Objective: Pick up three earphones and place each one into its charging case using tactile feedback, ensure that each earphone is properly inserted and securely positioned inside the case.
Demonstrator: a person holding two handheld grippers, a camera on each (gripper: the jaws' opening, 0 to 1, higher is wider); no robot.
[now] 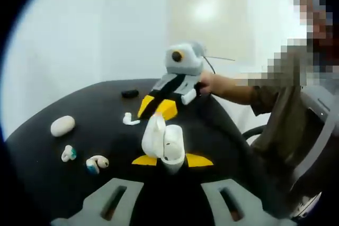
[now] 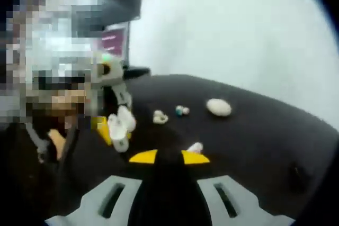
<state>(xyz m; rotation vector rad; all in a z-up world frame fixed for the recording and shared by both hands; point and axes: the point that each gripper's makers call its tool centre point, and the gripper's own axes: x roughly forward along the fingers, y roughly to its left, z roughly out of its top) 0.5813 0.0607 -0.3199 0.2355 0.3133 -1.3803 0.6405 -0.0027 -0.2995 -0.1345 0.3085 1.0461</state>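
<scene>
1. In the left gripper view the left gripper (image 1: 171, 160) holds an open white charging case (image 1: 164, 144) between its yellow-tipped jaws, above the black desk (image 1: 47, 173).
2. In the right gripper view the right gripper (image 2: 169, 157) has its jaws narrowly parted, a white earphone (image 2: 195, 147) just beyond the right tip; whether it is gripped I cannot tell.
3. The left gripper view shows two teal-tipped earphones (image 1: 69, 153) (image 1: 97, 163) near the desk's left edge, a closed oval case (image 1: 62, 126) behind them, and a black case (image 1: 130, 93) at the far edge.

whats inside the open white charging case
From the left gripper view, the open white charging case, held in the left gripper, shows its lid flipped up and pale interior. Whether an earphone sits inside can't be told; the wells are hidden.
</scene>
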